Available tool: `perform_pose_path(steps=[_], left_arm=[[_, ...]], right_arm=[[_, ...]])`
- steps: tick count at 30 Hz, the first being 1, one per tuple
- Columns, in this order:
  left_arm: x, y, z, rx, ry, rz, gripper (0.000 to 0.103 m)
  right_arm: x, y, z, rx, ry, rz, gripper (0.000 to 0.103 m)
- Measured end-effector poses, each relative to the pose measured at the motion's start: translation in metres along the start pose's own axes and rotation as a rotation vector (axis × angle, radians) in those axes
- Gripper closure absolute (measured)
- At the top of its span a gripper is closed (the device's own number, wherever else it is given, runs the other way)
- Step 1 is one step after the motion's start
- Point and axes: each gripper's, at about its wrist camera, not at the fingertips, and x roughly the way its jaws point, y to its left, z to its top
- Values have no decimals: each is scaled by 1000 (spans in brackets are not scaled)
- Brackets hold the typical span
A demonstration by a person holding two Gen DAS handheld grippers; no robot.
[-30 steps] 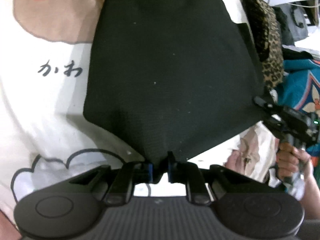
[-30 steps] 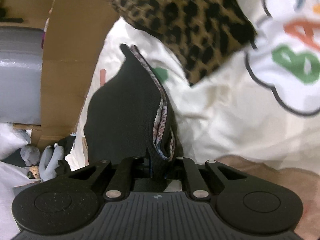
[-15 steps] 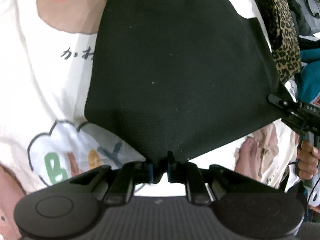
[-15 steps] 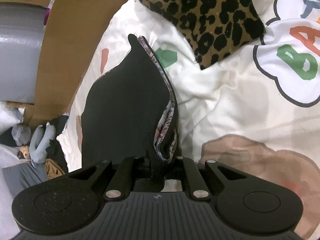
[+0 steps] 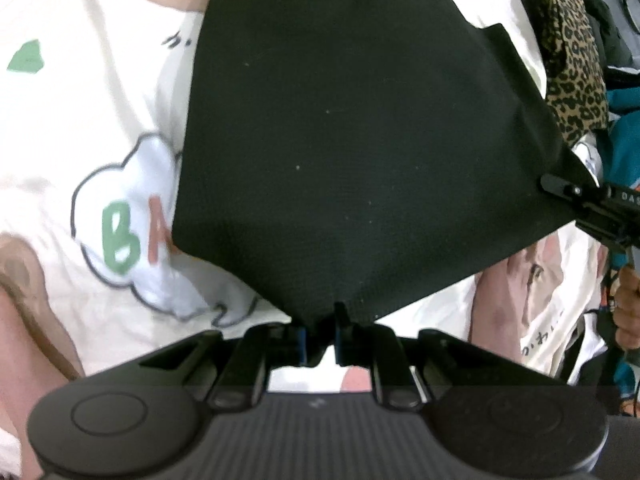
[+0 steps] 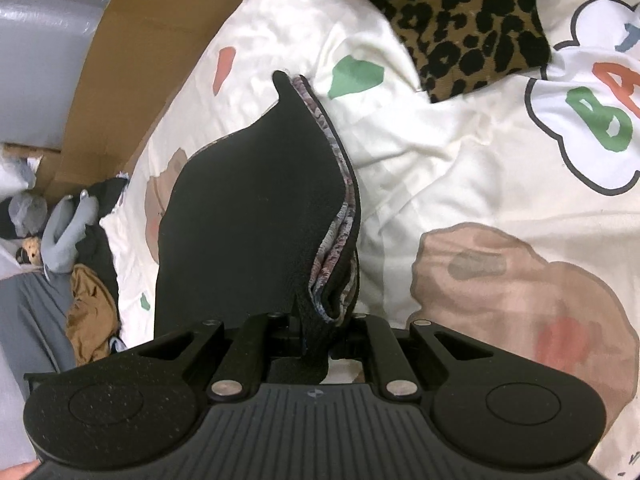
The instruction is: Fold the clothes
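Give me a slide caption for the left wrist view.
Left gripper and right gripper hold a black garment stretched over the printed sheet.

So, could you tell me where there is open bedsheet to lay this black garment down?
The widest bare patch of the bedsheet lies between the leopard-print cloth, the BA cloud print and the brown bear print. It is crowded at the sheet's left edge, where the cardboard box and the clothes pile sit.
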Motion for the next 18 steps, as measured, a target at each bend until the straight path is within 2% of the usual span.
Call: perform_pose_path(steps=[8,15,18], left_arm=[[6,1,-36,-68,-5,-11,90],[17,-13,-61,-119,-15,-41,90],[19,-25,-68,-108,-33,-30,90]], right_arm=[[-2,19,-10,-72,45,-39,96],[-14,29,-10,-120,28,-63,96],[-19,33,-10,-138,20,-64,96]])
